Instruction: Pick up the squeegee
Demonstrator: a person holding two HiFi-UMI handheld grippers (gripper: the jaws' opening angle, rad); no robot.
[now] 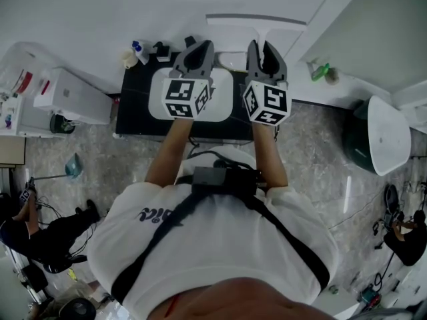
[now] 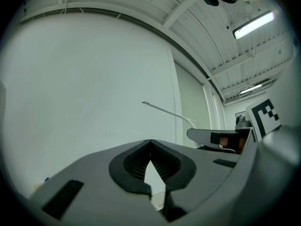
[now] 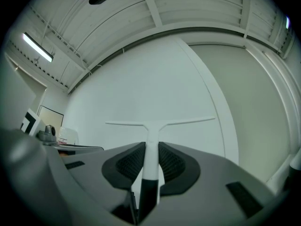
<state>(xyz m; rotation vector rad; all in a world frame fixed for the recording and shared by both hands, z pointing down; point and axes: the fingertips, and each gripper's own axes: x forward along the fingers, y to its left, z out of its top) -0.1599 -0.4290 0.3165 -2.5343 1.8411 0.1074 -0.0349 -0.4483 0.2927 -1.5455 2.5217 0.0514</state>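
Before the white wall (image 1: 133, 5), the white squeegee (image 3: 151, 126) is standing upright, its handle pinched between the pads of the right gripper (image 3: 151, 147) and its blade above them, while the left gripper (image 2: 150, 145) is hovering alongside, jaws closed tip to tip on nothing.

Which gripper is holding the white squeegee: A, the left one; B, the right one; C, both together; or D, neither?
B: the right gripper is closed on the handle of the squeegee, whose T-shaped blade stands out beyond the jaws, while the left gripper has its jaws together with nothing between them.
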